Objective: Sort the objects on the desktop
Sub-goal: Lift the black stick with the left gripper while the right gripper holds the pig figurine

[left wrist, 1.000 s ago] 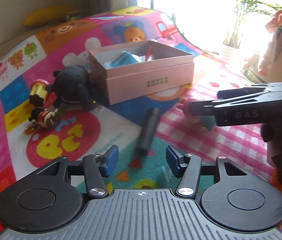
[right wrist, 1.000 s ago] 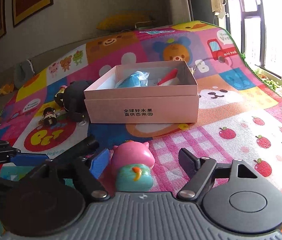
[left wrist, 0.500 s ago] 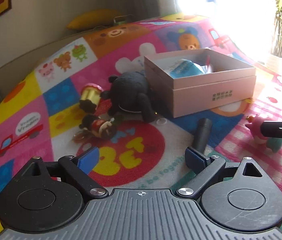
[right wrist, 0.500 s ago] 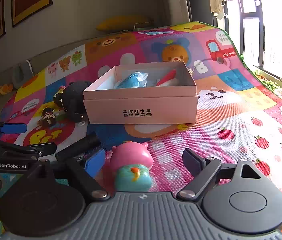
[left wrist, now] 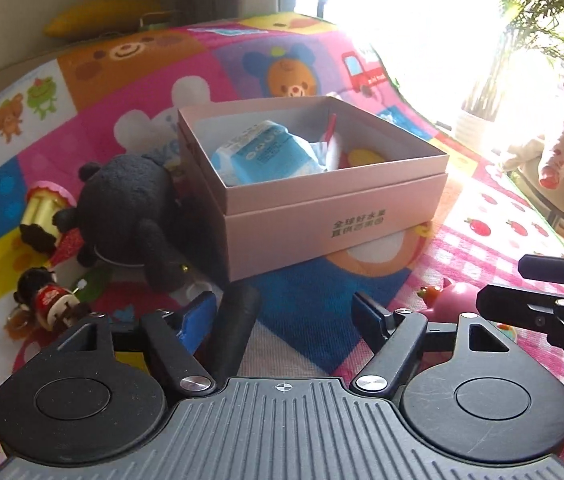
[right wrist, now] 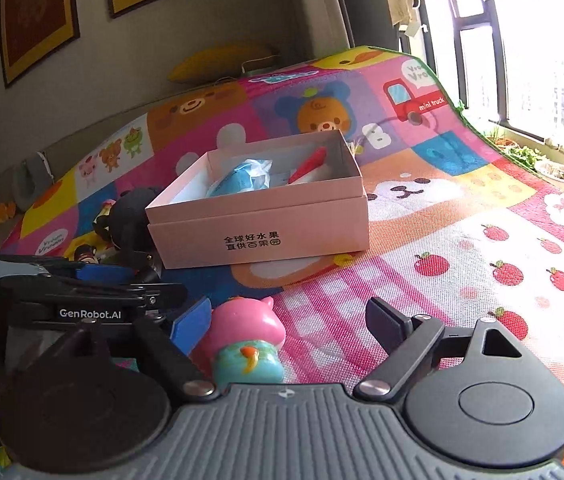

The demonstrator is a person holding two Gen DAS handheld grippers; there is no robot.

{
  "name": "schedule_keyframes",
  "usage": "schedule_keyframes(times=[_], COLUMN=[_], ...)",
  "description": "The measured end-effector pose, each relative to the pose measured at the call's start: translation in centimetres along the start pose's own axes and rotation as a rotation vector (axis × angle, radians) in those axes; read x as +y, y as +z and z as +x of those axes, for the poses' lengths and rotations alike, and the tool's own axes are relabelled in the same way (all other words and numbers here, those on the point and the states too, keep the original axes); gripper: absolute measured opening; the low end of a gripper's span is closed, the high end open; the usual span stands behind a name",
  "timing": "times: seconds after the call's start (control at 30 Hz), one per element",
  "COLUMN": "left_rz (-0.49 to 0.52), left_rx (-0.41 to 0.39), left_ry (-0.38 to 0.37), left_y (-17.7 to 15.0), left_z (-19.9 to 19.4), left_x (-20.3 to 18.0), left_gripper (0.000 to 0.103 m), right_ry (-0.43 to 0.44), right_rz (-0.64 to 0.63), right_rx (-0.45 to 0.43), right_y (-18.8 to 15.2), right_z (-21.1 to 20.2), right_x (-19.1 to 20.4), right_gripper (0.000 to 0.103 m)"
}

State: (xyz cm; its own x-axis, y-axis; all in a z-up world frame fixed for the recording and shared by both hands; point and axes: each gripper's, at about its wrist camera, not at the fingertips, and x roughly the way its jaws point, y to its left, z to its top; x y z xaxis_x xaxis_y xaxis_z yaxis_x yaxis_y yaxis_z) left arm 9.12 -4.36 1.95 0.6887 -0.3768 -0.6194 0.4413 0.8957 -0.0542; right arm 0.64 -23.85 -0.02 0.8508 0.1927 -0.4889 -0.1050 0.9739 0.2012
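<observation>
the left hand-held gripper [left wrist: 284, 316] is spread wide and grasps nothing, and a black cylinder [left wrist: 234, 330] lies between its fingers, pressed up close to the blue pad of the left finger [left wrist: 198, 320] with a broad gap to the right finger. the cylinder's long axis runs roughly along the gripper's own line, tilting a little to the right as it goes away, so the fingers would close across its width; it sits off-centre, which suggests a small shift left before closing. the right hand-held gripper [right wrist: 288, 322] is likewise released and empty, with a pink and teal toy [right wrist: 248, 344] low between its fingers, nearer the left one; the toy rests on the checked part of the mat. each gripper is the nearer one to its own thing, and the two stand just beside each other, the left one's black frame reaching across the lower left of the right wrist view, so closing both at once looks tight. everything lies on a soft cartoon play mat [right wrist: 482, 280] rather than a hard bench, so things may sink or roll a little. farther off, a black plush toy [left wrist: 130, 208] and small figures [left wrist: 48, 300] lie to the left, touching or near an open pink box [left wrist: 322, 216] that already holds a blue packet [left wrist: 266, 156] and something red. beyond are a grey wall with framed pictures [right wrist: 34, 16], a yellow cushion [right wrist: 222, 62] and bright windows [right wrist: 530, 40] on the right.
</observation>
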Motion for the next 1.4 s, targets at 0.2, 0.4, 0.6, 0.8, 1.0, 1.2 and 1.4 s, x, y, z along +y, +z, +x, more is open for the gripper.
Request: schedule_keyframes(times=[0.2, 0.4, 0.6, 0.8, 1.0, 1.2, 1.4], left_rz=[0.095, 0.15, -0.037, -0.145, -0.121, -0.05, -0.037], left_rx=[0.006, 0.007, 0.063, 0.076, 0.068, 0.048, 0.034], left_ry=[-0.177, 0.032, 0.09, 0.049, 0.05, 0.122, 0.152], left_y=[-1.3, -3.9, -4.5, -5.0, -4.5, -4.7, -4.8], left_z=[-2.9, -5.1, -6.2, -6.9, -5.2, -4.4, -4.9], left_x=[-2.5, -3.6, -0.9, -2.4, -4.0, -5.2, -4.2], left_gripper=[0.086, 0.095, 0.096, 0.096, 0.097, 0.091, 0.081], right_ry=[0.005, 0.006, 0.006, -0.012, -0.012, -0.008, -0.01], right_rz=[0.09, 0.048, -0.014, 0.011, 0.021, 0.022, -0.007], right_rx=[0.008, -0.002, -0.002, -0.01, -0.02, -0.023, -0.019], right_y=[0.2, 0.0, -0.1, -0.1, -0.1, -0.1, -0.1], right_z=[0.2, 0.0, 0.0, -0.1, -0.3, -0.3, -0.2], right_x=[-1.5, -0.7, 0.4, 0.0, -0.2, -0.2, 0.3], right_gripper=[0.086, 0.086, 0.086, 0.086, 0.086, 0.086, 0.086])
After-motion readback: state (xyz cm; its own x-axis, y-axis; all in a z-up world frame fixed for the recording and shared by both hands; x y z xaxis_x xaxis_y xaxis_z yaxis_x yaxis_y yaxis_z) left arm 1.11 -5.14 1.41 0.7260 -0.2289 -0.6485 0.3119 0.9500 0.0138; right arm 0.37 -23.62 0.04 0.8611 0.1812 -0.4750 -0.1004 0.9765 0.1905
